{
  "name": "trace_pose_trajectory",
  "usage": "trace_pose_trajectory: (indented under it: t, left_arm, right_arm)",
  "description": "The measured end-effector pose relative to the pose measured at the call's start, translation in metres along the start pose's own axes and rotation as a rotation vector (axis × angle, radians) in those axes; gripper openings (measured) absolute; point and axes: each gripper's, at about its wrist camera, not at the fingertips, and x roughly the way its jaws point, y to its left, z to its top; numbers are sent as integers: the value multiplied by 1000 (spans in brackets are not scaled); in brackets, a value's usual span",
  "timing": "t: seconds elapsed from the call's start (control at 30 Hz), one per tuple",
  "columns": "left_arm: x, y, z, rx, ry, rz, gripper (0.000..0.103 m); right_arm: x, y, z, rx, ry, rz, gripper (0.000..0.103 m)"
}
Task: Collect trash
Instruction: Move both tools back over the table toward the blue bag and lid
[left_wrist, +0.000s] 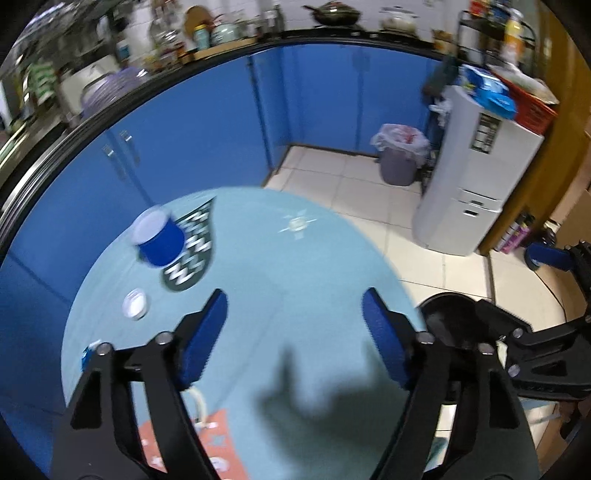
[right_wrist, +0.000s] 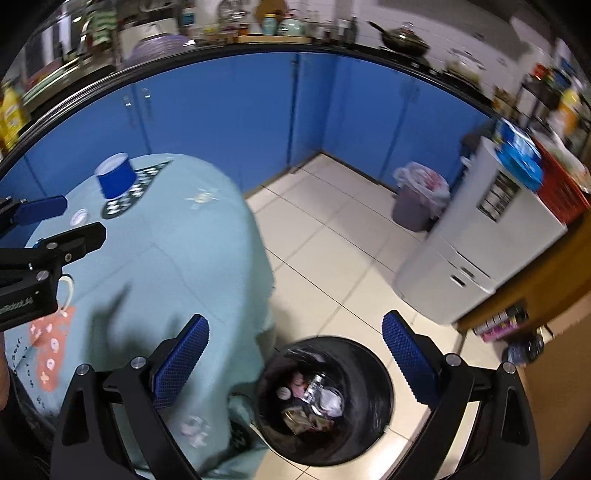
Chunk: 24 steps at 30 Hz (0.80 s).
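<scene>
Both tongs gape wide, empty: right tongs (right_wrist: 295, 354) over black bin (right_wrist: 369, 435), left tongs (left_wrist: 294, 325) above tabletop (left_wrist: 258, 258), blue cup (left_wrist: 160, 240) beyond.

Worktop (right_wrist: 177, 266) wore matt pale-teal cloth. Fingers (right_wrist: 181, 363) had knurled blue rubbery pads on matt black plastic. Beside the worktop, bin (right_wrist: 373, 402) liner was glossy black plastic; floor tiles (right_wrist: 332, 236) glossy.

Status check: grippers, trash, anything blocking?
Left gripper open over table. Right gripper open above black bin. Blue cup, small lid not yet collected. Nothing blocking.
</scene>
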Motion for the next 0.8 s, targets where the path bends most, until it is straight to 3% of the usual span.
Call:
trace_pose_trajectory:
  t: [0.17,0.37,0.5,0.8]
  left_arm:
    - [4,44,-15,-64,26,32,62]
    - [10,100,-38,-142,49,117,62]
    - [19,144,-58,-213,84,180,62]
    - [44,231,-102,-371,190,240,62]
  right_arm:
    - [8,37,17,-48,7,34,82]
    - [23,88,35,-114,27,97,80]
    - [38,130,46,-171,51,146,69]
    - [75,225,72,-290,94,259,68]
